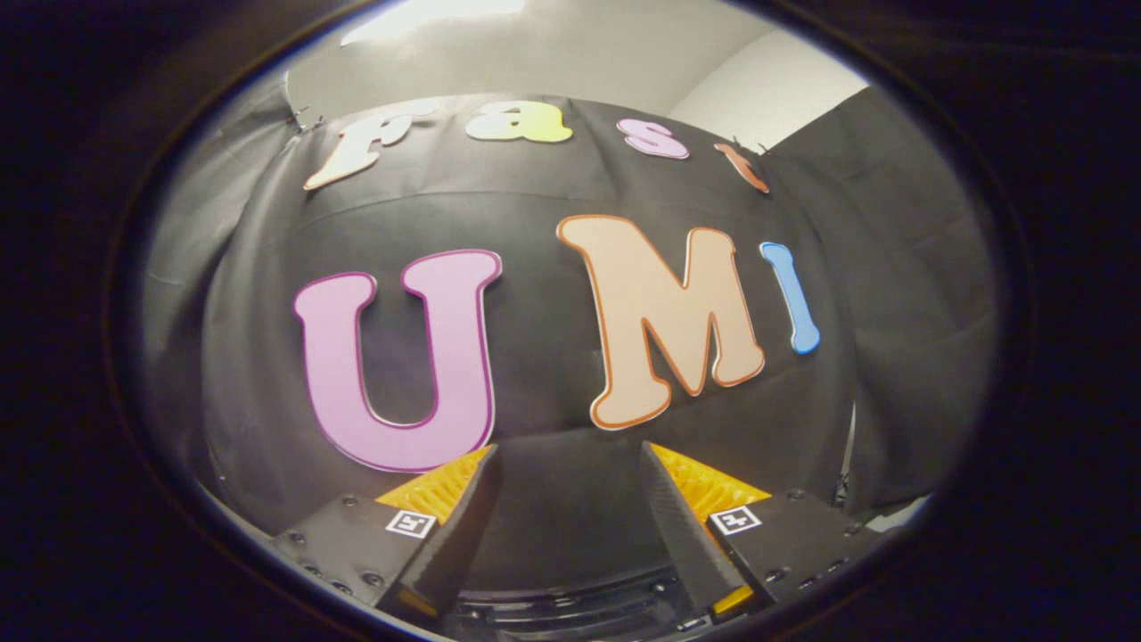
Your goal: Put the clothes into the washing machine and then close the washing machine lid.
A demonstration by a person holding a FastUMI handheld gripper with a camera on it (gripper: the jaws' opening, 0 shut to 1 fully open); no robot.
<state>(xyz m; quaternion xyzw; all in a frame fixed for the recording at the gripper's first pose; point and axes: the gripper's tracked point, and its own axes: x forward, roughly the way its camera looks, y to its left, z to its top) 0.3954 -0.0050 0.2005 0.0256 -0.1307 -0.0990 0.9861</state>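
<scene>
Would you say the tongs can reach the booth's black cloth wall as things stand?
Probably yes: the tongs stand open with nothing between them, pointing straight at the black cloth wall beyond, and nothing lies in between.

- The camera sits on the gripper (568, 456) and looks forward along its two parted, empty fingers.
- It faces the booth's black cloth wall (535, 223), tilted slightly upward.
</scene>
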